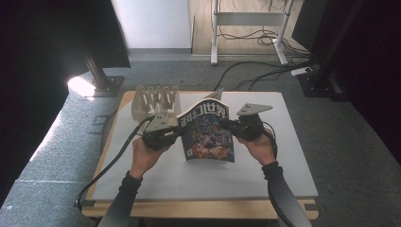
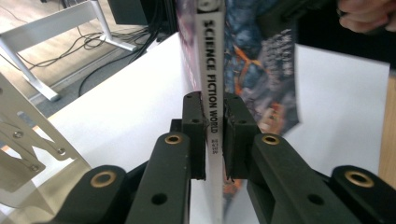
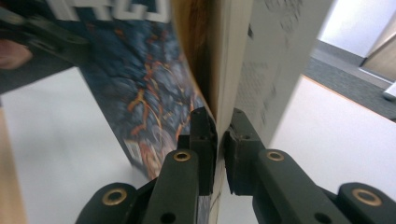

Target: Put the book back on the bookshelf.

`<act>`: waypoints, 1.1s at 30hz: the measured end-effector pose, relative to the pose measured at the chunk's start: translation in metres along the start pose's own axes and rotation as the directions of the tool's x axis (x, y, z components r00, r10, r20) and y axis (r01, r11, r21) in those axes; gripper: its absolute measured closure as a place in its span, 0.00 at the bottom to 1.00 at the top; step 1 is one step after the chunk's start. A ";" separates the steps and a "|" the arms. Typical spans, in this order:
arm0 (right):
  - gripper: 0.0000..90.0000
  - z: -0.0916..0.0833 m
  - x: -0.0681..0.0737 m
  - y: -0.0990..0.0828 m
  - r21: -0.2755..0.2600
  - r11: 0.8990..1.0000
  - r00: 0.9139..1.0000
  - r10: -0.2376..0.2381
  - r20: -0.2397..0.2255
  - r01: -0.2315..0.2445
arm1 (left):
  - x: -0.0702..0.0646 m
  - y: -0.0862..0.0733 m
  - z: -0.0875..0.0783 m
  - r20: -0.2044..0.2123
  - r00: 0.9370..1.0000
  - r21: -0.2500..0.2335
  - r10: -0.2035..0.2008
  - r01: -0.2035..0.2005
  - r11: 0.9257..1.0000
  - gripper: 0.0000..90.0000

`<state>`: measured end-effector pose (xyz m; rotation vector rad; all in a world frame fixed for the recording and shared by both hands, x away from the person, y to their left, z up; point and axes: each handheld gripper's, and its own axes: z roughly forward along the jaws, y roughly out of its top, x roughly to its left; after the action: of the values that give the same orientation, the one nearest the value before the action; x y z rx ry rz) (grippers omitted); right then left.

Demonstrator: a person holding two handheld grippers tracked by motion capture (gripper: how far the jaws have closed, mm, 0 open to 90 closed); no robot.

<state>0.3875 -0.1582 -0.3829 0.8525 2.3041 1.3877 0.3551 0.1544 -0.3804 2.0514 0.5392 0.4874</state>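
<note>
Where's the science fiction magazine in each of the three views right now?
High view: the blue-and-orange-covered paper magazine stands at table centre between both grippers.
Left gripper view: its white spine, upper centre, is clamped between the black fingers.
Right gripper view: its page edge, upper centre, is clamped likewise.
Shared landmark: the flat white tabletop.

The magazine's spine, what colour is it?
White with black lettering, on the magazine; the left gripper view shows it best.

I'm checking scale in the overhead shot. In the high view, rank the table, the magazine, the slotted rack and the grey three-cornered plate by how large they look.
1. table
2. magazine
3. slotted rack, though it lies farther from the camera
4. grey three-cornered plate
</note>
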 end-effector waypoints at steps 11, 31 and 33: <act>0.89 -0.006 -0.006 -0.015 -0.013 1.000 1.000 0.005 -0.031 -0.005 | -0.002 0.015 0.018 0.091 0.996 0.050 0.014 -0.019 0.999 0.68; 0.60 -0.016 -0.016 -0.034 -0.013 0.999 0.999 0.044 0.015 -0.044 | 0.016 0.020 0.020 0.114 0.992 0.074 -0.044 0.036 0.997 0.92; 0.50 -0.015 -0.019 -0.043 0.009 0.999 0.998 0.041 0.040 -0.042 | 0.018 0.018 0.017 0.102 0.993 0.069 -0.057 0.050 0.996 0.92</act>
<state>0.3799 -0.1963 -0.4144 0.9278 2.2775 1.3642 0.3825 0.1448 -0.3711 2.1069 0.5533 0.3327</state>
